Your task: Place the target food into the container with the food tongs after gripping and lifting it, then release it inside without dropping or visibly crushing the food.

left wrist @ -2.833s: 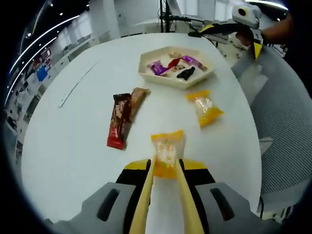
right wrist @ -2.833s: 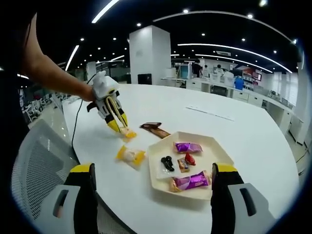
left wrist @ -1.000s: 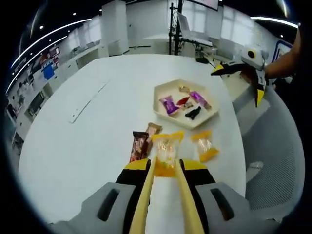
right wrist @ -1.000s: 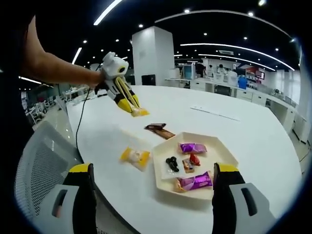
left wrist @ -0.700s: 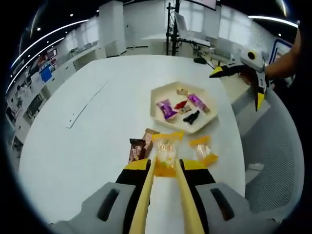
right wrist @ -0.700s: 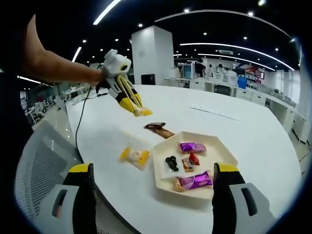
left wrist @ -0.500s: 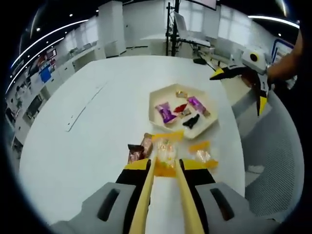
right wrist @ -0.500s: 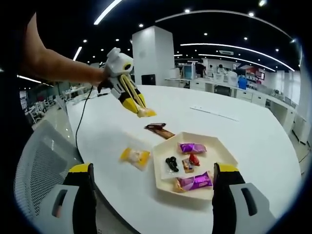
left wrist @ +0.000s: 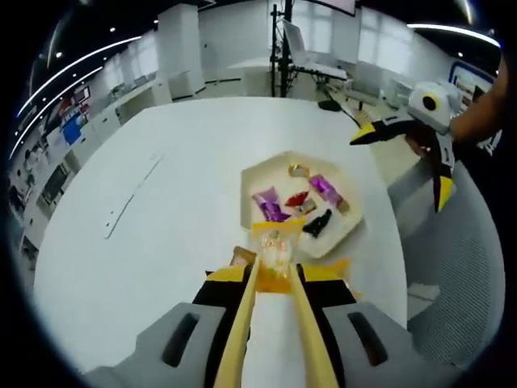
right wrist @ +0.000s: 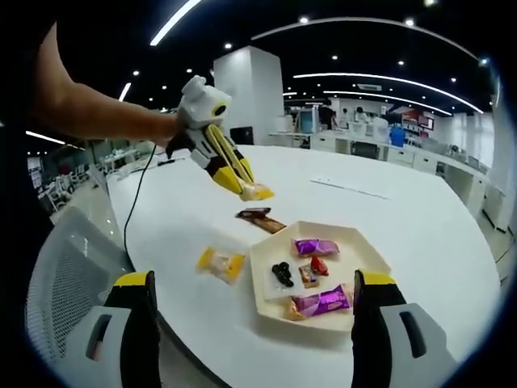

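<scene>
Gripping a yellow snack [left wrist: 275, 257] between the tips of its tongs [left wrist: 273, 323], the left gripper [left wrist: 275, 279] holds it lifted above the table [left wrist: 145, 218], near the tray's [left wrist: 252, 168] closest edge. In the right gripper view the snack [right wrist: 257, 192] hangs in the air, short of the tray [right wrist: 355, 242] and over the brown bar [right wrist: 260, 219]. The tray holds 2 purple candies, a red 1, a black 1 and a small brown 1. A 2nd yellow packet [right wrist: 220, 263] lies on the table beside the tray. The right gripper [right wrist: 254, 323] hangs back, jaws wide and empty. To finish well, I judge the carry should go forward over a bare patch of tray, keep the squeeze light, lower close, and only then ease the tongs apart.
</scene>
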